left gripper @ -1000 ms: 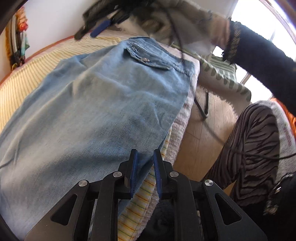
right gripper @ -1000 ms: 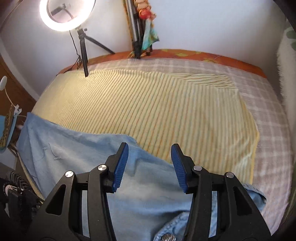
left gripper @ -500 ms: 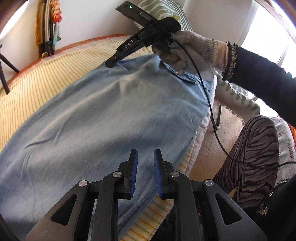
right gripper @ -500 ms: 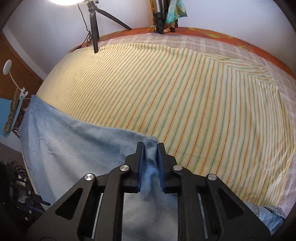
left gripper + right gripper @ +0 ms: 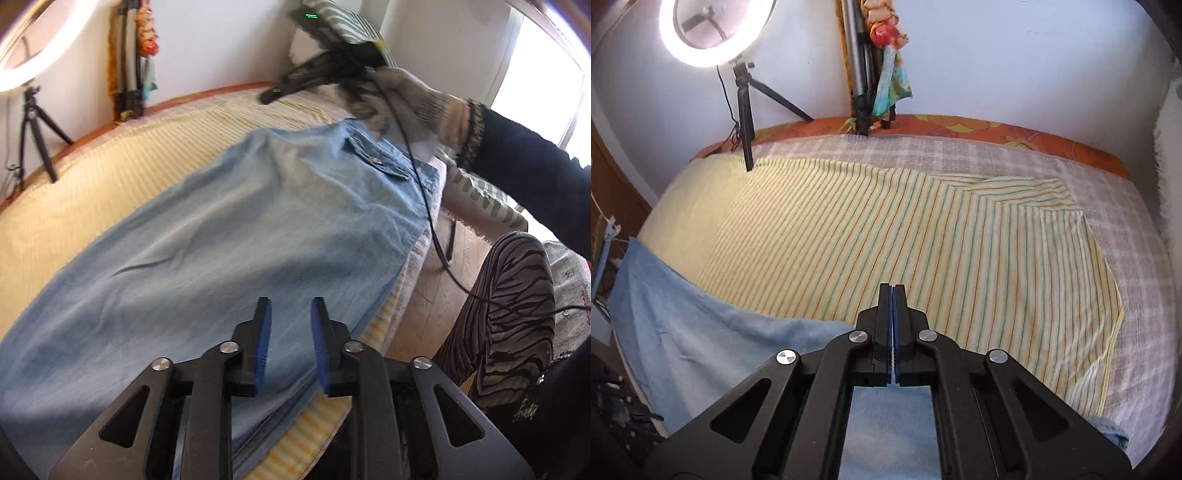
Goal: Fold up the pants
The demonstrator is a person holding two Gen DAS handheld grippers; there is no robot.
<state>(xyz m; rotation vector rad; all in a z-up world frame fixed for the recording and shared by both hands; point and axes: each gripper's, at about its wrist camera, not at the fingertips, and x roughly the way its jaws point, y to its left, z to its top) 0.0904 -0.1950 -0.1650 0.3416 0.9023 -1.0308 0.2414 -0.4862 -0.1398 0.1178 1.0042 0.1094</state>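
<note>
pants (image 5: 221,236) are spread lengthwise on the striped sheet (image 5: 923,229). left gripper (image 5: 290,325) is opening over them, nothing grasped; right gripper (image 5: 893,295) is clenched empty. an edge grasp is judged next.

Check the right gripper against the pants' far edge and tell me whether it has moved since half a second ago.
Yes. The right gripper, then pinching the pants' far edge, is shut beyond it over the striped sheet; no denim shows between its pads.
</note>
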